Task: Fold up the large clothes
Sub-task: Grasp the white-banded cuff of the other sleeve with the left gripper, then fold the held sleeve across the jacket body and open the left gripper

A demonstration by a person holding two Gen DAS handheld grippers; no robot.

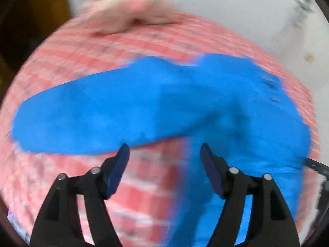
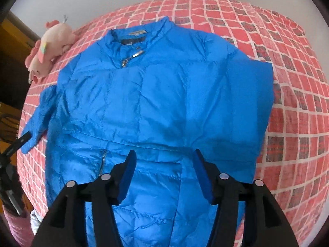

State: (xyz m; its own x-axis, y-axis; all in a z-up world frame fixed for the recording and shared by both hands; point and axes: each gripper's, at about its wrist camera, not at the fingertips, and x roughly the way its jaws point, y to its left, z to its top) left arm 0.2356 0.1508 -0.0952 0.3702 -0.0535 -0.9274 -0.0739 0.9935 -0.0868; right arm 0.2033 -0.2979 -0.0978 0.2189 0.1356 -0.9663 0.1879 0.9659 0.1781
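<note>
While laid flat, jacket [image 2: 156, 103] points collar [image 2: 139, 30] away

Jacket [image 2: 156, 107] flat on bed [image 2: 298, 94]; plush toy [image 2: 51, 47] beside its collar, at bed's left edge.
</note>
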